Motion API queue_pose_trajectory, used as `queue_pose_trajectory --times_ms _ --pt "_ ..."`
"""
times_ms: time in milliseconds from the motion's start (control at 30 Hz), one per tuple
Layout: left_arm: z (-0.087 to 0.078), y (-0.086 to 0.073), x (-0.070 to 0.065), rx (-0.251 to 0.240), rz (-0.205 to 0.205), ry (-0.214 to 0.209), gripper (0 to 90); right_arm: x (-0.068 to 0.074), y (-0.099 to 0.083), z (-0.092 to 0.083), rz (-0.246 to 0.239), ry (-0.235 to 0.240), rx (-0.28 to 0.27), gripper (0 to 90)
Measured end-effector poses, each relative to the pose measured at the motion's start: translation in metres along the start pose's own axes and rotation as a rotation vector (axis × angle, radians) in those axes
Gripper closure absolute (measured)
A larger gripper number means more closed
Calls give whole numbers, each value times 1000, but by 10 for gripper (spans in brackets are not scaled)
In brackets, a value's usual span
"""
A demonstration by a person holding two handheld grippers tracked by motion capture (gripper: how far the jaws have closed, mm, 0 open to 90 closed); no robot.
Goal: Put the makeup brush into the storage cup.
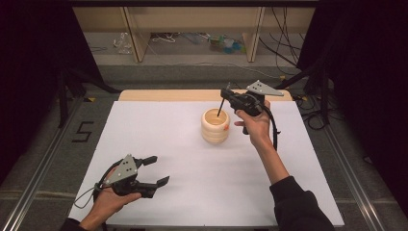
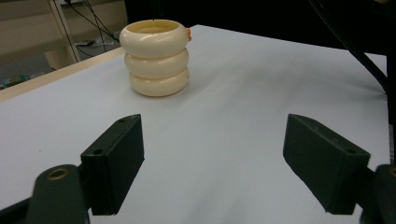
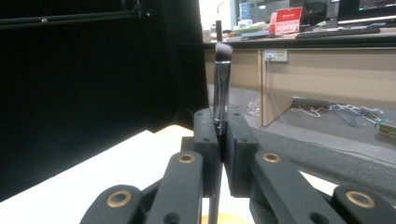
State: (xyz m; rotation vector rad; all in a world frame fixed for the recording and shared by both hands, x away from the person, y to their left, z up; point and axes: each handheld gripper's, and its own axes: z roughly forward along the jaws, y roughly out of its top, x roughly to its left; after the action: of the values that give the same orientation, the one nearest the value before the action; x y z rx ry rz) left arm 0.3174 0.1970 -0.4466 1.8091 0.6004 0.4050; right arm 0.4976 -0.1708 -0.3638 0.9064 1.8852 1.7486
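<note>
High view: the right gripper (image 1: 230,97) clamps a brush (image 1: 220,108) dipping into the cream ringed holder (image 1: 215,126) mid-table; the left gripper (image 1: 156,169) rests near the table's front edge, jaws apart; left gripper view: the holder (image 2: 156,58) stands well ahead of the spread jaws; right gripper view: jaws pinch the brush (image 3: 221,88) upright, bristles up.

We see the right gripper (image 1: 226,94) over the far side of the table (image 1: 192,159), jaws clamped on a thin dark brush (image 1: 221,107). The brush slants down, lower end inside the mouth of the cream ribbed holder (image 1: 215,126). The holder stands upright near the table's middle, toward the far edge. The left gripper (image 1: 156,170) sits low at the near left corner, jaws spread wide with nothing between them, well apart from the holder.
</note>
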Motion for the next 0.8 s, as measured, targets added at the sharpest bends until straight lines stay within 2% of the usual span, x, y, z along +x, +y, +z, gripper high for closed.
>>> queue_pose_trajectory --times_ms 133,233,333,367,567,633,700,733,800 --pt "0 0 0 -7 -6 1 204 -1 -3 3 -10 -9 28 851" --pt "0 0 1 -5 8 -7 204 -2 -4 4 -6 -8 20 850" --pt "0 0 0 -5 2 -3 204 -2 -4 4 -5 -8 38 851" --pt "0 0 0 -5 2 -4 204 -3 -5 6 -6 -9 23 851" --pt "0 0 0 -1 0 1 204 -6 -9 10 -18 -10 39 851" --pt "0 0 0 -2 -6 1 204 -5 -11 11 -4 -8 59 851" --pt "0 0 -1 0 -6 -2 204 -5 -12 12 -8 -5 60 851" --pt "0 0 -1 0 -6 -2 204 -6 -12 12 -27 -12 61 851" --pt "0 0 0 -1 -1 -1 204 -6 -12 13 -21 -6 61 851"
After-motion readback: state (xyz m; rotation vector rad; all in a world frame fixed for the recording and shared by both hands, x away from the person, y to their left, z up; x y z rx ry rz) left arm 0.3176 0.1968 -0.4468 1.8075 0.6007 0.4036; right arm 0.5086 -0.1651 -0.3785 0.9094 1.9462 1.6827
